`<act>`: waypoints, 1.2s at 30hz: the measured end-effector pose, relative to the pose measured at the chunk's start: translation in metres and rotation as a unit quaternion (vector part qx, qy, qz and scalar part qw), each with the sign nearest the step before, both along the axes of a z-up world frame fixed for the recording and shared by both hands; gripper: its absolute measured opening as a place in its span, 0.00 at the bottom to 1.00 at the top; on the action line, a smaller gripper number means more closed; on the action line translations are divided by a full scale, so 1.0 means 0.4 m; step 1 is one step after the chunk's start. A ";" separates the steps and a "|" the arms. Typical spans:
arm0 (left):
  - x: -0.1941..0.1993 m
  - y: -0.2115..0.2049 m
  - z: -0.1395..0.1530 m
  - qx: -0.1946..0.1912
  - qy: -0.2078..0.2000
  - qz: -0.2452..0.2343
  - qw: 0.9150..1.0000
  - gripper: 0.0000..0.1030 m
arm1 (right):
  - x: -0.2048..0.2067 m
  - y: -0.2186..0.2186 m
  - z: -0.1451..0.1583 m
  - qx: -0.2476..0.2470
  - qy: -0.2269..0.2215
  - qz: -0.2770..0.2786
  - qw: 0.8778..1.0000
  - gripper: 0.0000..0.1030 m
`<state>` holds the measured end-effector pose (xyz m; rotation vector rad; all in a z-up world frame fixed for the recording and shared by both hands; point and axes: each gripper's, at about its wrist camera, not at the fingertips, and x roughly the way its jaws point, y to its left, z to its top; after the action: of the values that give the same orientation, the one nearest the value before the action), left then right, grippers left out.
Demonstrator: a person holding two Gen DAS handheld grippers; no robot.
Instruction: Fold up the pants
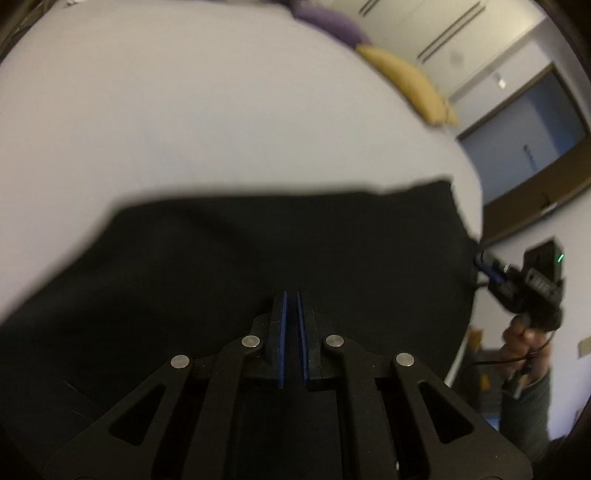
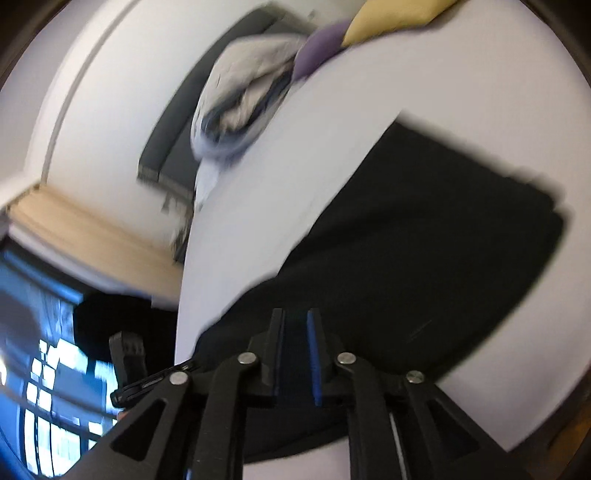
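Black pants [image 1: 258, 258] lie flat as a broad folded shape on the white bed [image 1: 184, 110]. My left gripper [image 1: 291, 293] hangs over their near part, shut, its blue pads almost touching; no cloth shows pinched between them. In the left wrist view, my right gripper [image 1: 482, 258], held by a hand [image 1: 517, 339], has its blue tips at the pants' right edge. The right wrist view is blurred. There the right gripper [image 2: 295, 314] stands slightly open above the near edge of the pants [image 2: 424, 240]. The strip between its pads is dark, and I cannot tell whether cloth is there.
A yellow pillow [image 1: 410, 88] and a purple one [image 1: 332, 22] lie at the bed's far side. A grey-white bundle [image 2: 240, 99] sits at a bed corner. The bed's edge [image 2: 184, 277] drops off beside a window [image 2: 55, 406]. A dark framed panel [image 1: 535, 147] hangs on the wall.
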<state>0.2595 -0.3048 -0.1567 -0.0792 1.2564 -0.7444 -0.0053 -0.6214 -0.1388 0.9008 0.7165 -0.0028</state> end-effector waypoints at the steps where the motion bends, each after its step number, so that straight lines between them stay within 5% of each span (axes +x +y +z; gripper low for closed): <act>1: -0.003 0.003 -0.032 -0.002 0.009 0.008 1.000 0.06 | 0.005 -0.002 -0.023 -0.003 0.022 -0.002 1.000 0.15; 2: 0.001 0.019 -0.046 -0.021 0.017 0.018 0.999 0.06 | -0.006 -0.028 -0.054 -0.010 0.054 -0.028 0.998 0.15; 3: 0.011 0.040 -0.055 -0.045 0.034 0.036 0.998 0.06 | -0.025 -0.053 -0.069 -0.004 0.056 -0.044 0.997 0.00; 8: 0.045 0.129 0.009 -0.040 0.000 0.126 0.991 0.06 | -0.147 -0.182 -0.028 -0.027 0.059 -0.167 0.984 0.01; 9: 0.045 0.148 0.025 -0.041 -0.004 0.137 0.990 0.07 | -0.160 -0.187 -0.003 -0.031 0.051 -0.173 0.983 0.08; 15: -0.081 0.174 0.052 -0.039 -0.013 0.108 0.993 0.07 | -0.059 0.020 0.056 0.010 -0.016 -0.014 1.000 0.31; 17: -0.146 0.156 0.014 -0.029 0.007 0.097 0.995 0.07 | -0.005 0.116 0.020 0.018 -0.004 0.046 0.999 0.32; 19: -0.201 0.134 -0.005 -0.036 -0.004 0.098 0.995 0.07 | 0.017 0.149 -0.023 -0.001 0.039 0.046 0.998 0.33; 20: -0.220 0.133 -0.005 -0.036 -0.011 0.097 0.995 0.07 | 0.008 0.130 -0.061 0.005 0.058 0.024 0.998 0.32; 22: -0.231 0.154 -0.007 -0.048 -0.004 0.100 0.994 0.07 | -0.027 0.091 -0.095 0.030 0.061 -0.010 0.998 0.00; 26: -0.249 0.189 -0.021 -0.081 0.015 0.117 0.990 0.07 | -0.170 -0.028 -0.067 0.009 0.052 -0.128 0.990 0.00; 27: -0.241 0.157 -0.037 -0.080 0.014 0.120 0.989 0.07 | -0.206 -0.059 -0.052 -0.004 0.060 -0.157 0.986 0.02; 28: -0.245 0.149 -0.032 -0.075 0.012 0.123 0.989 0.07 | -0.235 -0.085 -0.035 -0.020 0.073 -0.195 0.978 0.22; 30: -0.260 0.108 -0.006 -0.053 0.000 0.122 0.991 0.07 | -0.304 -0.128 -0.010 -0.011 0.050 -0.242 0.969 0.43; 33: -0.251 0.024 0.036 -0.071 -0.010 0.099 0.992 0.07 | -0.330 -0.179 -0.002 0.045 -0.011 -0.233 0.971 0.46; 36: -0.217 -0.069 0.083 -0.105 -0.014 0.079 0.991 0.07 | -0.295 -0.197 -0.013 0.070 -0.028 -0.228 0.971 0.48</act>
<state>0.1729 -0.3325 -0.1236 -0.3349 1.1286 -0.7346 -0.1232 -0.7002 -0.1440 1.1809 0.4492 -0.3373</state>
